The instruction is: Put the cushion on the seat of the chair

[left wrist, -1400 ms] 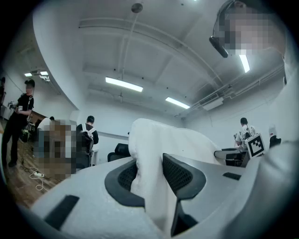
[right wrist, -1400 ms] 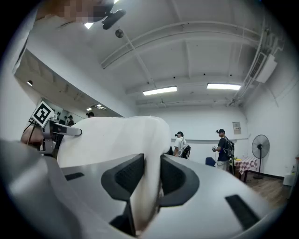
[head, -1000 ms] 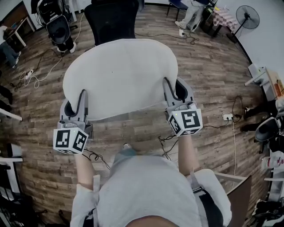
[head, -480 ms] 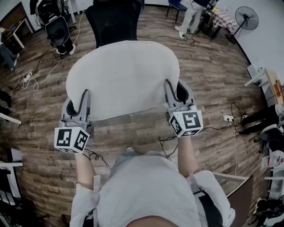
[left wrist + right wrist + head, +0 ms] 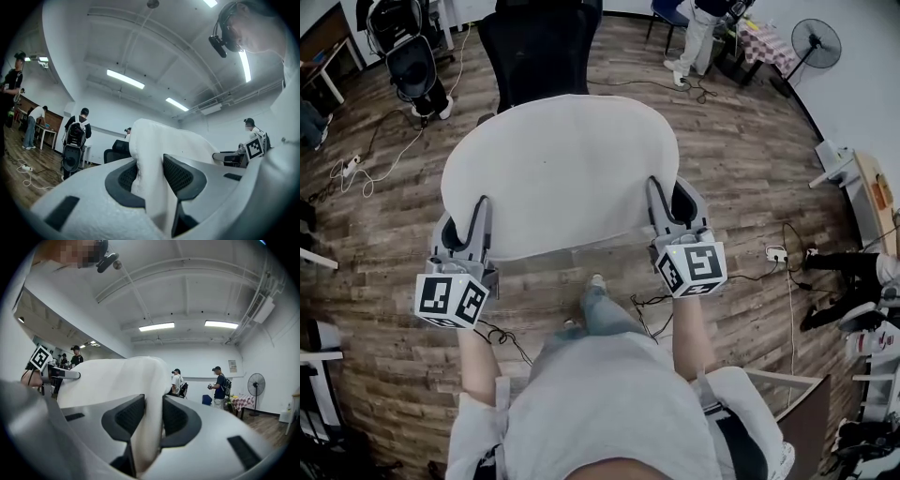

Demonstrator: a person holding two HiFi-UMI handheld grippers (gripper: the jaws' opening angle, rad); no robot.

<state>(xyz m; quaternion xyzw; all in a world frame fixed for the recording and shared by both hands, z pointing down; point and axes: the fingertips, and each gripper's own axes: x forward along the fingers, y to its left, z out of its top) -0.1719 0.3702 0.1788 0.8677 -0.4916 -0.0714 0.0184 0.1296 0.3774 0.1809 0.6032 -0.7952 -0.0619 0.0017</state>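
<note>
Together, the left gripper (image 5: 462, 221) and right gripper (image 5: 670, 196) clamp the white cushion (image 5: 558, 164); the black chair (image 5: 539, 47) sits upper centre

Pedestal fan (image 5: 815, 39) on wooden floor (image 5: 741, 159)

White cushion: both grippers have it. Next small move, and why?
Probably carry the white fabric cushion forward toward the black office chair, held level. The left gripper and right gripper each clamp its near edge. It hangs mostly above the wooden floor, and the chair shows only beyond its far edge, so lowering now would likely miss the seat.
</note>
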